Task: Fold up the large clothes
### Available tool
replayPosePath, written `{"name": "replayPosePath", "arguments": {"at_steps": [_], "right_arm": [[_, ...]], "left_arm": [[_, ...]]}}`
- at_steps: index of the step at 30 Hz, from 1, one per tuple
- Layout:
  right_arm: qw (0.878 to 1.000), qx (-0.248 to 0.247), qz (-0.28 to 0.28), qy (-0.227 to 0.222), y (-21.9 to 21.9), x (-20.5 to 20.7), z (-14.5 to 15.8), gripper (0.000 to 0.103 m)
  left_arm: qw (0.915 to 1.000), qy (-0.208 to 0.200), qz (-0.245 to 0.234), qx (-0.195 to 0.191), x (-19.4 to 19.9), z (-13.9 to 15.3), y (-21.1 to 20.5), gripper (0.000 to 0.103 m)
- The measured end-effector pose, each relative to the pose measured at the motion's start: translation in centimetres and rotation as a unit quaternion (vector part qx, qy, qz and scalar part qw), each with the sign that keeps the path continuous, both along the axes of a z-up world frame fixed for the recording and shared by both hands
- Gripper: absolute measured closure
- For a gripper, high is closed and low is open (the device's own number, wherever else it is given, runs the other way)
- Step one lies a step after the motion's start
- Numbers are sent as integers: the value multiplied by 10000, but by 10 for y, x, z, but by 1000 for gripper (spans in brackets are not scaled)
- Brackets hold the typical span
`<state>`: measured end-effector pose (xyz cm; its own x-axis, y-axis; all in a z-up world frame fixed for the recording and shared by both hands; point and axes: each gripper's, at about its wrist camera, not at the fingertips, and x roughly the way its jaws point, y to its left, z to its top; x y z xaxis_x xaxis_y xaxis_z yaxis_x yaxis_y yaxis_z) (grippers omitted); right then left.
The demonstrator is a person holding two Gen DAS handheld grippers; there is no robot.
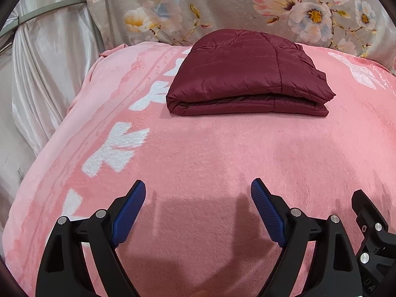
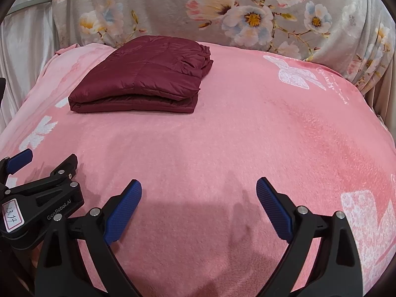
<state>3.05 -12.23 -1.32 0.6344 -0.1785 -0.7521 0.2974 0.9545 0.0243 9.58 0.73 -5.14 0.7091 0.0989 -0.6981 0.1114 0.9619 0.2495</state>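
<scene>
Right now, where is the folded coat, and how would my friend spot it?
Find the big pink blanket with white bows spread across the bed. Near its far edge, in front of the grey flowered cloth, lies the folded jacket. It is the only dark maroon, puffy, quilted bundle there, well ahead of both open grippers.

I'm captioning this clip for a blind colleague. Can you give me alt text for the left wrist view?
A folded maroon puffer jacket lies on a pink blanket, floral fabric behind it. The open, empty left gripper hovers in the foreground.
</scene>
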Motion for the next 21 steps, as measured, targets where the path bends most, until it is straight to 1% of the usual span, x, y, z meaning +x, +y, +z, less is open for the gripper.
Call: {"name": "replayPosePath", "arguments": {"at_steps": [7, 21], "right_arm": [[10000, -55, 14, -14, 2, 0, 1, 12], [10000, -60, 26, -18, 1, 0, 2, 12]], "left_arm": [[9998, -107, -55, 136, -3, 2, -4, 19], [9998, -131, -37, 162, -3, 2, -6, 19]]}}
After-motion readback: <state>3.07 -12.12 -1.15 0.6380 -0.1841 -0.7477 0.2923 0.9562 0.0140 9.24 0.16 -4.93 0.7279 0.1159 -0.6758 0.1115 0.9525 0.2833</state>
